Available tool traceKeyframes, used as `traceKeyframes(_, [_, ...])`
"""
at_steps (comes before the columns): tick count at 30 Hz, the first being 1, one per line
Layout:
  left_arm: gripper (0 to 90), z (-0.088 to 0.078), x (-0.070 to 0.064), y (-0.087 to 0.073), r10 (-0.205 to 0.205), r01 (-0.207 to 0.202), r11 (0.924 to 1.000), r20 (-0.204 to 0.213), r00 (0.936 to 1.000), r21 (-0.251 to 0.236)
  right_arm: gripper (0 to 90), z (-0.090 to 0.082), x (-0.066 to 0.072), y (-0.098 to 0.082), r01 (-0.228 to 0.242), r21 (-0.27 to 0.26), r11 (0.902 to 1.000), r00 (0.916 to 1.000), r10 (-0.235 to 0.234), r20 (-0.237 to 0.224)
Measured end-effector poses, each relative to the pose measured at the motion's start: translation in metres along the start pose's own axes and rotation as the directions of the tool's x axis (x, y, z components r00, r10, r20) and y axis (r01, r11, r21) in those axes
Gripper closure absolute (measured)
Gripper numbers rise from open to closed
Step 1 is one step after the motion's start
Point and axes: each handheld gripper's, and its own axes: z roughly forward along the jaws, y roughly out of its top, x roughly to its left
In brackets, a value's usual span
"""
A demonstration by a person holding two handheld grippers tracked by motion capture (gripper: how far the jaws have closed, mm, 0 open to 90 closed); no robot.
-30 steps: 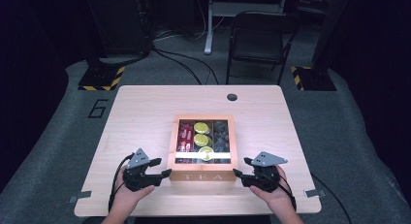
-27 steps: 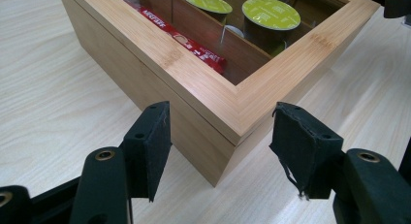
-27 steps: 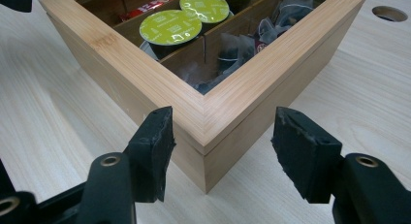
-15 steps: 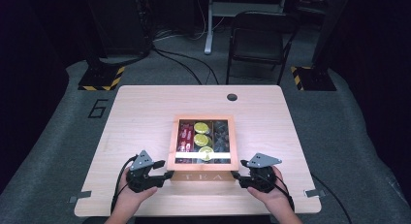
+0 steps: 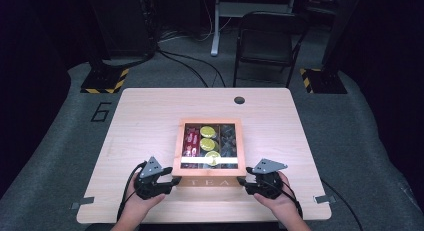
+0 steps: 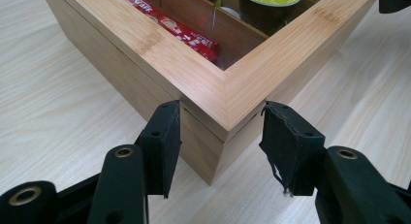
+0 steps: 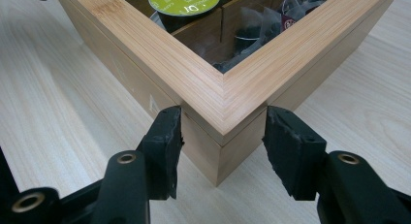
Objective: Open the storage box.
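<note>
A wooden tea box (image 5: 209, 181) with a glass-paned lid lies near the table's front edge. It holds red packets (image 5: 191, 141), green-topped capsules (image 5: 207, 144) and dark tea bags (image 5: 229, 141). My left gripper (image 5: 173, 181) straddles the box's near left corner (image 6: 213, 151). My right gripper (image 5: 243, 181) straddles the near right corner (image 7: 220, 156). The jaws of both have just been closing with a corner between them. Their pads (image 6: 167, 136) (image 7: 286, 146) stand right beside the box's side faces, and I see no firm press.
The light wooden table (image 5: 145, 121) has a cable hole (image 5: 239, 100) at its far middle. A black chair (image 5: 267, 41) and stands with yellow-black striped bases (image 5: 105, 81) are on the floor behind. The person's hands (image 5: 280, 203) rest at the table's front edge.
Both grippers' jaws have narrowed around the box's near corners. The hands have edged slightly inward toward the box. The box has not moved.
</note>
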Motion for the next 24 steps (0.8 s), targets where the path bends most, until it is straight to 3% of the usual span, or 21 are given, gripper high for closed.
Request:
traceKeyframes(10, [47.7,0.0031,-0.0019,-0.0006,0.012,-0.012,0.9998,-0.014,0.9998,0.013,48.6,0.0026,0.0004,-0.0013,0.008,0.006,1.0000,1.0000,-0.008,0.004])
traceKeyframes(12, [47.3,0.0043,-0.0029,-0.0006,0.031,-0.031,0.9994,-0.029,0.9991,0.013,48.6,0.0035,0.0006,-0.0017,0.005,-0.007,1.0000,0.9999,-0.005,0.010])
traceKeyframes(24, [47.0,0.0045,-0.0049,0.0001,0.022,-0.022,0.9997,-0.036,0.9991,0.008,48.6,0.0024,0.0002,-0.0007,0.001,0.003,1.0000,1.0000,-0.001,0.002])
